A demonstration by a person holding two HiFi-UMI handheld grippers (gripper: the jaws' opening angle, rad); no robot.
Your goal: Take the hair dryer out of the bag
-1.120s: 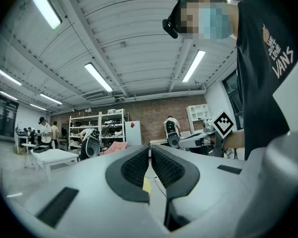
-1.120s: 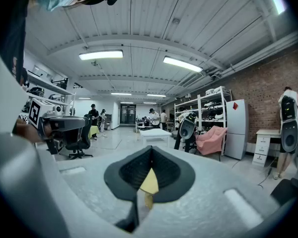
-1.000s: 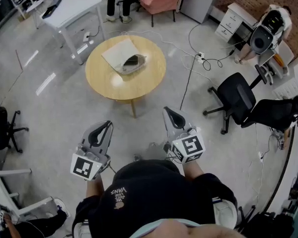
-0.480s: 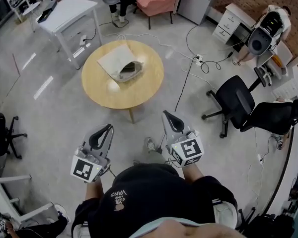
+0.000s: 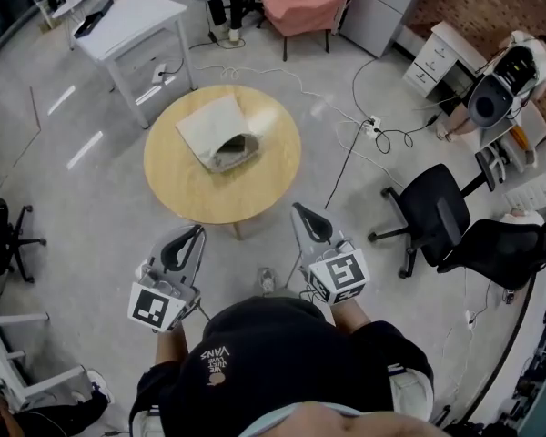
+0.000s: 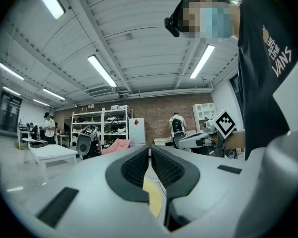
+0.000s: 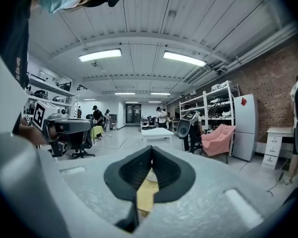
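Reaching forward from the bottom centre of the head view, both forearms hold their tongs side by side, left tongs [image 5: 198, 232] and right tongs [image 5: 298, 209] aimed at the round wooden tabletop [image 5: 177, 189] in the upper middle. A pale, crumpled bag [image 5: 214, 124] lies there, the dark hair dryer [image 5: 237, 144] showing in its open mouth, well apart from both tongs. Left gripper view: ribbed black pads [image 6: 134, 168] pressed together, nothing between. Right gripper view: the same dark ribbed pads, closed and empty.

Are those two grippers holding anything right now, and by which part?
Nothing. The left gripper and right gripper are both shut and empty; the bag lies untouched on the table.
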